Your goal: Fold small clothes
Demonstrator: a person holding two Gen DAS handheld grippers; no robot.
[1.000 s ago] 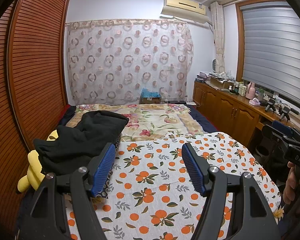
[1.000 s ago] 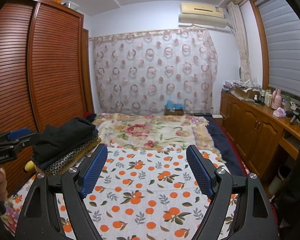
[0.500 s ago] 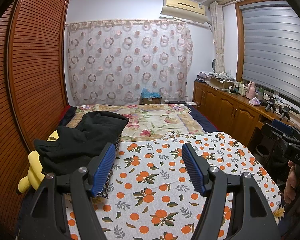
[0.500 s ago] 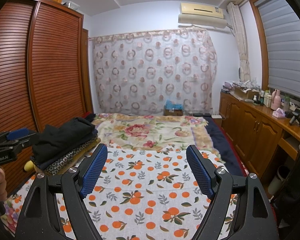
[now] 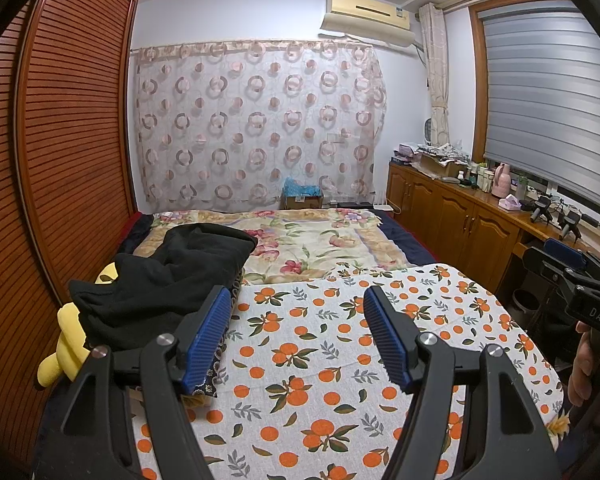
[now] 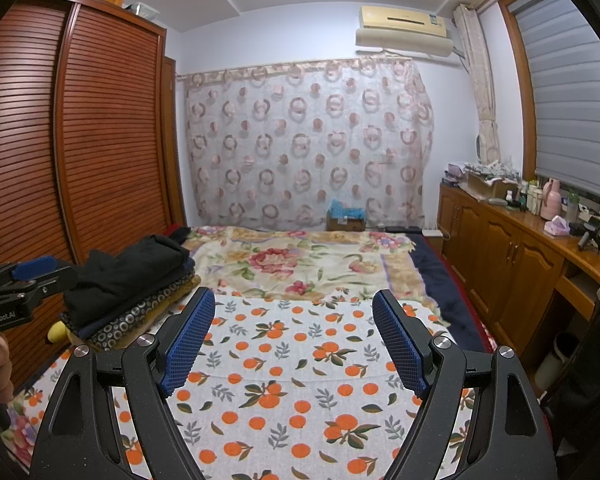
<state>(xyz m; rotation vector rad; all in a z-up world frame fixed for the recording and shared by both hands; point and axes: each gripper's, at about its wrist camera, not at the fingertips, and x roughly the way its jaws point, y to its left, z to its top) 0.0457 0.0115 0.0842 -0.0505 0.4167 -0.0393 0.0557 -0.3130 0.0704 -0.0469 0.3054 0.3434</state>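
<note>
Clothes [image 5: 160, 284], dark, piled at left edge of bed, lying on patterned folded fabric [image 6: 136, 316] and just beside yellow plush toy [image 5: 62, 344]. Pile sitting immediately left of and behind left gripper [image 5: 296, 336], its left finger overlapping pile's near edge in view; contact not discernible. Left gripper hovering over orange-print sheet [image 5: 320, 364], jaws spread wide, holding nothing. Right gripper [image 6: 292, 340] likewise gaping and carrying nothing, pointing over same sheet [image 6: 300, 364], with pile [image 6: 128, 276] lying well to its left. Floral blanket [image 6: 300, 264] stretching beyond sheet toward curtain [image 6: 308, 144].
</note>
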